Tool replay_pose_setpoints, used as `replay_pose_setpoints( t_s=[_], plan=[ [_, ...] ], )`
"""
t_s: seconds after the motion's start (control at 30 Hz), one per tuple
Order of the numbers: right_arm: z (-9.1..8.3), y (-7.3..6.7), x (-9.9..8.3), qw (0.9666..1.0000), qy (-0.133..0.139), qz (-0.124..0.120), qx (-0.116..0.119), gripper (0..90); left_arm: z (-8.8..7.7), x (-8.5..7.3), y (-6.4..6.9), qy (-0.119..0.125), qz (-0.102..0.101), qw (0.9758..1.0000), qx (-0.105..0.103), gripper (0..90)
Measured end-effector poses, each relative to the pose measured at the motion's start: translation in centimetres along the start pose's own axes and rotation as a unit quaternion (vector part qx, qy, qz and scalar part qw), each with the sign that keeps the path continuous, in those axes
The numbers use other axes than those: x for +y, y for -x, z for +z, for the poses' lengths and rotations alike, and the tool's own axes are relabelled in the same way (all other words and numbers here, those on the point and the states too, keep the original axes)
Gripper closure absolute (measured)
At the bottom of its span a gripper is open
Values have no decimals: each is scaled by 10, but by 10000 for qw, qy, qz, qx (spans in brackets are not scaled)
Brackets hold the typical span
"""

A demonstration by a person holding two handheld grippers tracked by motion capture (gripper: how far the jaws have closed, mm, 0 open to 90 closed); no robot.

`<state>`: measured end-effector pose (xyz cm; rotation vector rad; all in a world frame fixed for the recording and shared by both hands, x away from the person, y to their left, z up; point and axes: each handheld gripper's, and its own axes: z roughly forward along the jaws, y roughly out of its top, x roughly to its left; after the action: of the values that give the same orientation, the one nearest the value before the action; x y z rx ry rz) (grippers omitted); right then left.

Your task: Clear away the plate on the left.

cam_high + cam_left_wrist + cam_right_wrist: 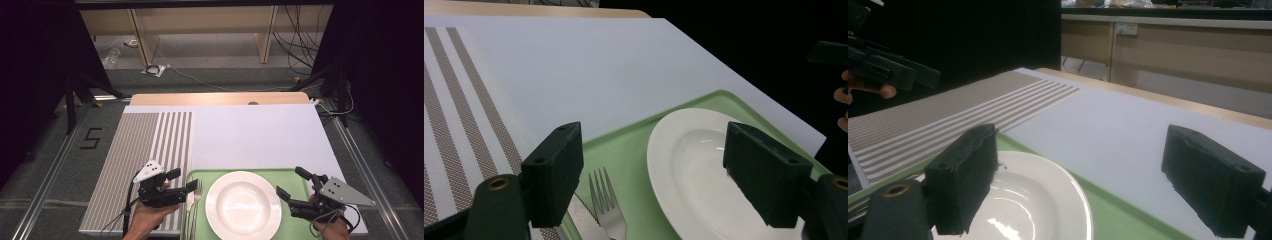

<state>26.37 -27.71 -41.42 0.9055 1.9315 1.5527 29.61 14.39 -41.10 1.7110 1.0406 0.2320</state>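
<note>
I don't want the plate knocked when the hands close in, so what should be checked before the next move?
1. Left gripper open: ok, its fingers stand wide apart with nothing between them.
2. Right gripper open: ok, fingers apart and holding nothing.
3. Plate free to grasp: ok, it sits bare on the green tray.
4. Fork clear of the plate: ok, it lies on the tray beside the plate's left rim, apart from it.
5. Knife beside the fork: cannot tell whether the two touch.
6. Tray flat on the table: ok, as far as the high view shows.
</note>
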Motion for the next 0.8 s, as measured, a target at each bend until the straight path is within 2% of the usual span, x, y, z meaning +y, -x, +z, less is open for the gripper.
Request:
replay_pose_setpoints(
  t_s=[0.1,0.47,0.8],
  plan=[
    [0,0,0,10000,-1,0,-3,157,-2,0,-1,89,-5,10000,-16,241],
    [0,0,0,10000,10,-1,0,157,-9,-2,-5,387,206,9990,23,235],
    [0,1,0,10000,16,7,1,157,-10,-4,-8,532,415,9977,103,220]
  ],
)
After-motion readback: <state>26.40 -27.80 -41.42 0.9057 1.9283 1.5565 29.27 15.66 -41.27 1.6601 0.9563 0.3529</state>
